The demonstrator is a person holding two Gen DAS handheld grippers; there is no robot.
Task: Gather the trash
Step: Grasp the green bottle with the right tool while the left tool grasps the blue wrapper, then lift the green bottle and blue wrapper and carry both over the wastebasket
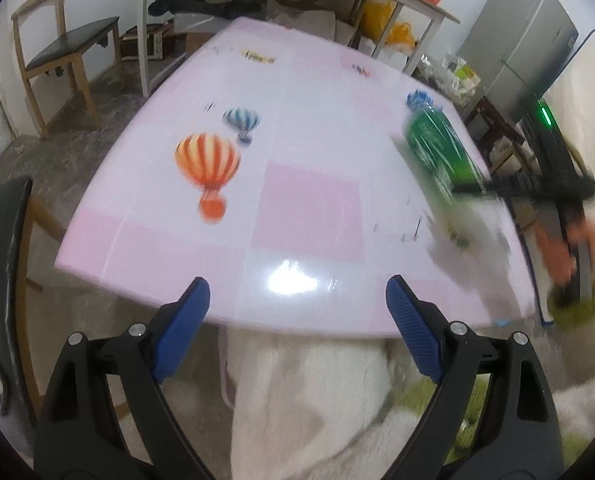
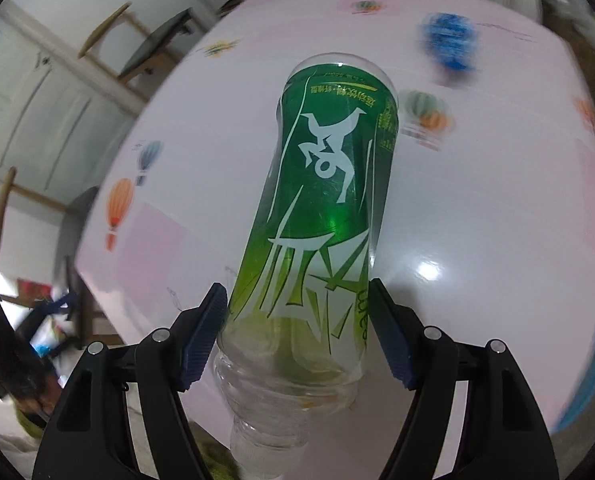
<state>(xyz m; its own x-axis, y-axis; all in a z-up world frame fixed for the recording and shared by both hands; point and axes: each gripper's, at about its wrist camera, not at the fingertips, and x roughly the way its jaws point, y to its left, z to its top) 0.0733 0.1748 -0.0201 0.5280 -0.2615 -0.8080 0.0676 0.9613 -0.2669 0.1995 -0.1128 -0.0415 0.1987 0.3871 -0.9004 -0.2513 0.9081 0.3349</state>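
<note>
The right gripper (image 2: 297,332) was clamped on a green-labelled plastic bottle (image 2: 325,208), its blue pads pressing the lower body just above the clear neck, which pointed back toward the camera. The bottle filled the centre of the right wrist view, base aimed away over the pink table (image 2: 497,220). In the left wrist view the same bottle (image 1: 437,148) appeared as a blurred green streak at the right edge, above the table's corner.

The left gripper (image 1: 297,320) hung at the near table edge with its jaws wide apart and nothing between them.

The hold looked risky to me: the pads sat near one end of a smooth, light bottle, so a quick swing could let it pivot or slip out and drop onto the table or floor. No bin showed in either view.
</note>
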